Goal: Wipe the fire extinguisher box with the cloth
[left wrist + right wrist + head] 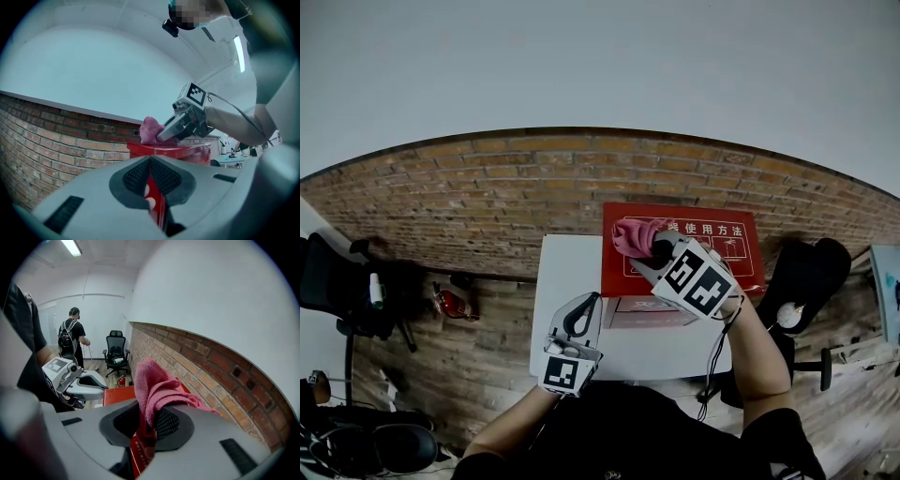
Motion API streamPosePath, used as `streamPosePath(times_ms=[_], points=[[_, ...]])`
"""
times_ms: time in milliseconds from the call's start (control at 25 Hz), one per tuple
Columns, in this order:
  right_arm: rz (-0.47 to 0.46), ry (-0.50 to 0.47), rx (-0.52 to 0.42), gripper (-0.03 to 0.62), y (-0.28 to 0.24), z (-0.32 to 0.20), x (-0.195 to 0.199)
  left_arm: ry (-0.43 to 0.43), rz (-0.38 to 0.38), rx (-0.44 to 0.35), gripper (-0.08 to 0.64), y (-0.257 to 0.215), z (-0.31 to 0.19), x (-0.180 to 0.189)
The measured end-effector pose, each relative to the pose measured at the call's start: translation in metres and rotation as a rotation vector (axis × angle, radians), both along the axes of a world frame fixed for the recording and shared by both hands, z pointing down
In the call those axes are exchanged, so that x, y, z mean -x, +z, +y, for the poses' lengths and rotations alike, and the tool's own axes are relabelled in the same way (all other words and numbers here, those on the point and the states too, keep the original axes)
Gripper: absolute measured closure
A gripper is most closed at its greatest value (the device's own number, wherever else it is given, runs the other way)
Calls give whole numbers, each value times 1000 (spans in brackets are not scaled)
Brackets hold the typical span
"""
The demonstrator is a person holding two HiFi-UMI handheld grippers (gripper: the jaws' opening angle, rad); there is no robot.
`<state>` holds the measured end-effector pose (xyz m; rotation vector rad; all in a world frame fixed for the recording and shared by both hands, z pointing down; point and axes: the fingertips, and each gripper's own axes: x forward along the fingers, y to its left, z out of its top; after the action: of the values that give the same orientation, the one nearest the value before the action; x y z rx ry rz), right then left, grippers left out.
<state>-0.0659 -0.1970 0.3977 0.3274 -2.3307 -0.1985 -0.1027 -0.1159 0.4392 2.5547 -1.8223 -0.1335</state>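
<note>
Box (712,234), red with white print on top, sits at the back of a white table (567,272) against a brick wall (487,206); its inside does not show. Bunched on its top at the left end lies a pink cloth (636,234), clamped between the jaws of the right gripper (654,251), which the person's right arm holds out over the box, pointing toward the wall. In the right gripper view the cloth (152,385) spills up and over the right pad, hiding much of it, with the box (119,394) underneath. The left gripper (581,314) hovers over the table just in front of the box, apart from it, pointing at its front side. Its jaws are together at the tips with nothing between them, and only a sliver of red shows behind. On the floor to the left stands a small extinguisher (450,305), partly blurred. The head view cuts off both arms at the bottom edge.
</note>
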Motion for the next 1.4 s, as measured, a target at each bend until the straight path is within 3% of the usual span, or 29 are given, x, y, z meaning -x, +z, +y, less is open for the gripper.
streamPosePath(times_ms=[1400], points=[[-21, 193, -7, 518, 1, -27, -97, -36, -38, -17, 523, 0, 1, -1]])
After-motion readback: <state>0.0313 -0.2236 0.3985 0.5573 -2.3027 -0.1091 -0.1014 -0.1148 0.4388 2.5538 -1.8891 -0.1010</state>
